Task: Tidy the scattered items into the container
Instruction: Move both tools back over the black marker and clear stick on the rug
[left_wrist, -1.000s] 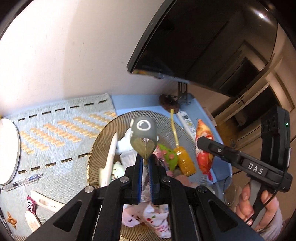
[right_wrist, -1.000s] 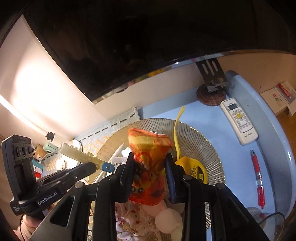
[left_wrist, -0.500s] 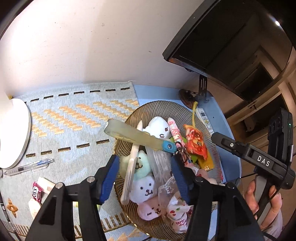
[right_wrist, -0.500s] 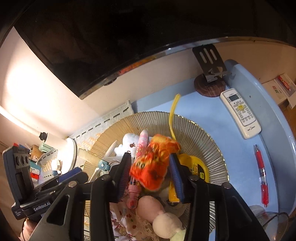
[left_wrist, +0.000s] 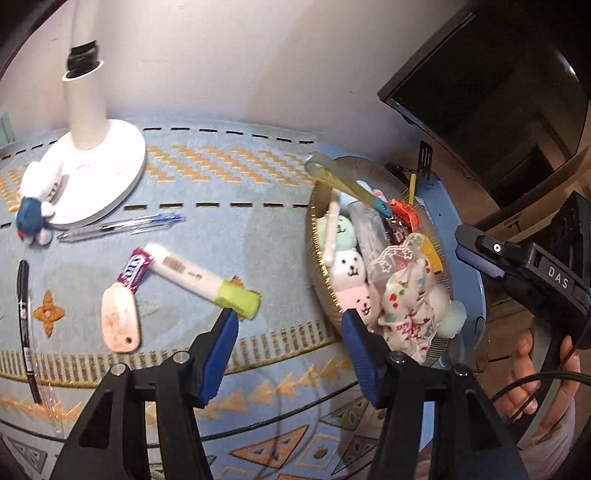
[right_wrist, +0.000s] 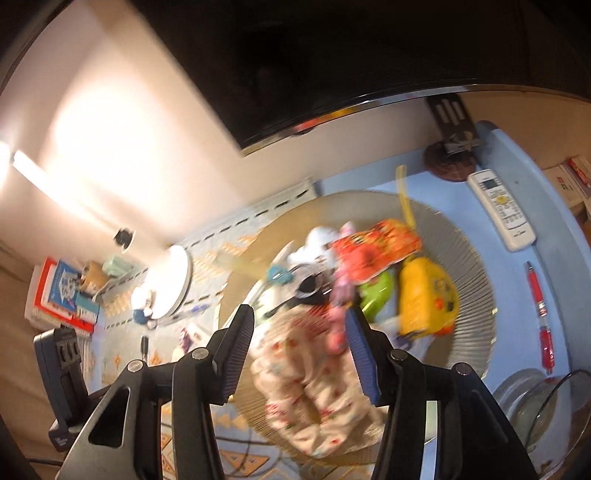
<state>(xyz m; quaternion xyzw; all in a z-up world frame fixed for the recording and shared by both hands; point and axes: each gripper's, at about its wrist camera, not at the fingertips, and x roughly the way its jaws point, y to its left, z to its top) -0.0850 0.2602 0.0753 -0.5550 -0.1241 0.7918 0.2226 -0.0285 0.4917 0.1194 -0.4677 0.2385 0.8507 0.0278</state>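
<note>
Opening wide, both tools are now empty: the left gripper (left_wrist: 288, 325) hangs with its jaws apart above the rug, and the right gripper (right_wrist: 301, 332) stands spread over the basket (right_wrist: 469, 258). A second ago the left one pinched a pale shoehorn (left_wrist: 343, 182) and the right one an orange snack bag (right_wrist: 373, 247); both now lie in the basket on the right, the shoehorn slanting over its far rim. Two more items tidied, by my reckoning, and the left tool has swung away toward the leftovers on the rug. Count on the rug (left_wrist: 221, 173), left of the basket: one white tube with a green cap (left_wrist: 201, 278) just ahead of the left tongs, one candy wrapper (left_wrist: 135, 271) touching its far end, one pinkish oval case (left_wrist: 120, 321), one clear blue pen (left_wrist: 122, 225) by the lamp base (left_wrist: 99, 177), one black marker (left_wrist: 26, 328) at the near left edge, one small plush toy (left_wrist: 33, 210) against the lamp. Right of the basket: one red pen (right_wrist: 541, 314) and one remote (right_wrist: 500, 208). Right view blurred; basket contents are not countable there.
</note>
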